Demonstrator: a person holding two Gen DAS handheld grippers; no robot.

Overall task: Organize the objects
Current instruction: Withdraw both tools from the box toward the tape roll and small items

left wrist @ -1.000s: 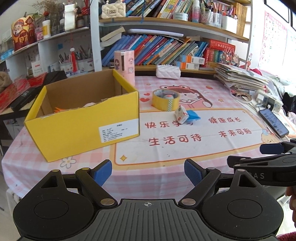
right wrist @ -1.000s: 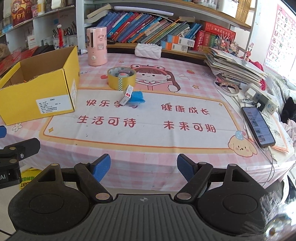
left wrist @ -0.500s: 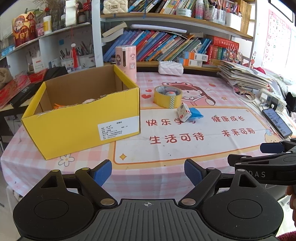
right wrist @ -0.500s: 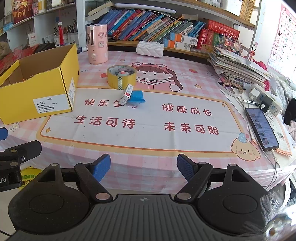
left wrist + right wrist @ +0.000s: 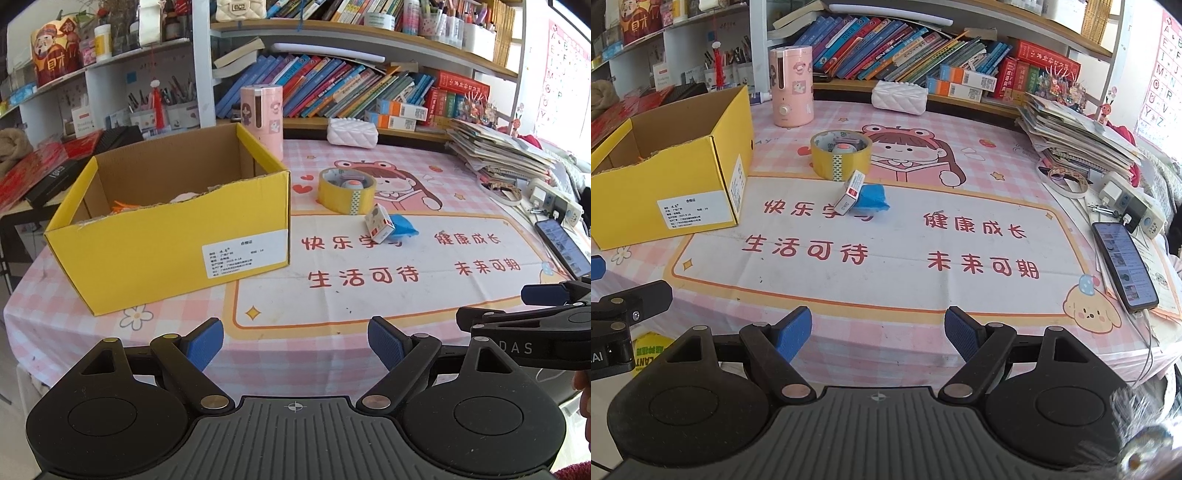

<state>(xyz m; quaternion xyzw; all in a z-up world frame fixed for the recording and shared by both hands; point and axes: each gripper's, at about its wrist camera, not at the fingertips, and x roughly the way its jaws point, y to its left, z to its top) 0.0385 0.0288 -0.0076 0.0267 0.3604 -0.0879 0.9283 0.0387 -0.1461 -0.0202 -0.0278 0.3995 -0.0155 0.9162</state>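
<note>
Yellow tape roll (image 5: 841,155), upright, hollow

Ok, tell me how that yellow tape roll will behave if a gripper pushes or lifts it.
The tape roll lies flat on its side face, so a push should slide it, not roll it. Its thick wound ring looks stiff. A small object sits inside its core and would probably stay behind when lifted.

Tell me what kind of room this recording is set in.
Probably a child's study corner at home: shelves packed with books, a table under a cartoon mat printed with study slogans, and an alphabet poster on the wall.
</note>
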